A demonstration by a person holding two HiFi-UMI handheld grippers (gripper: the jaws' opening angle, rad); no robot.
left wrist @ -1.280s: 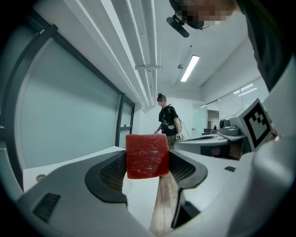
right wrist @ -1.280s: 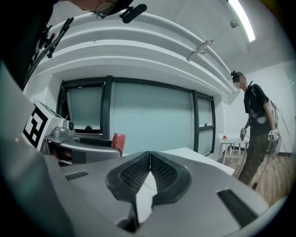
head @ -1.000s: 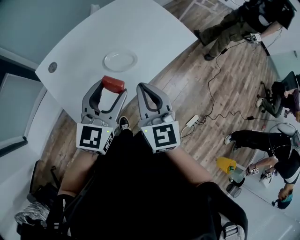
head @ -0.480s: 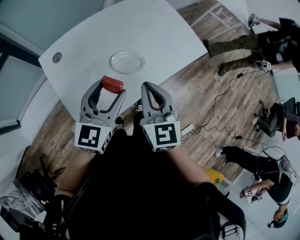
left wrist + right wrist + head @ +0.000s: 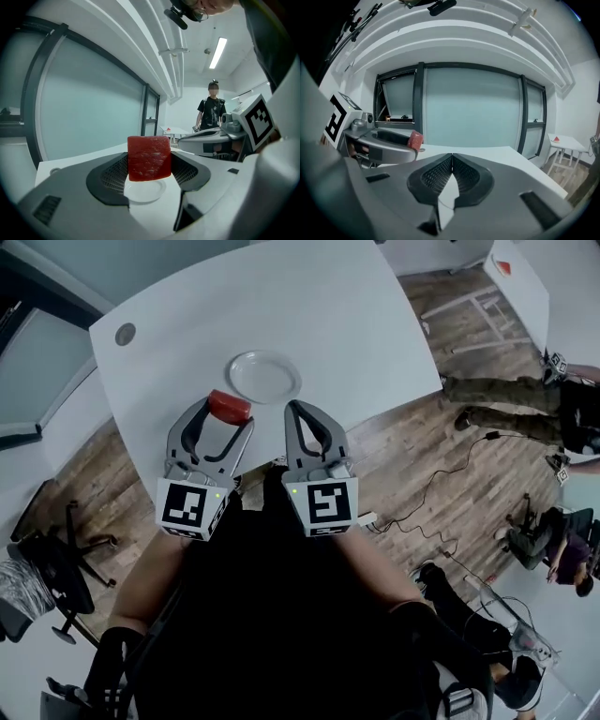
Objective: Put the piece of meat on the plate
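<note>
While L claw grips meat near plate on desk, R claw is closed, empty.

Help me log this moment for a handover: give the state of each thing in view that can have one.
red block-shaped piece of meat: clamped between the fingers, held in the air, not yet on the plate.
left gripper: shut on the meat.
right gripper: shut, fingers touching, empty.
round white plate: empty, lying flat on the white table.
</note>
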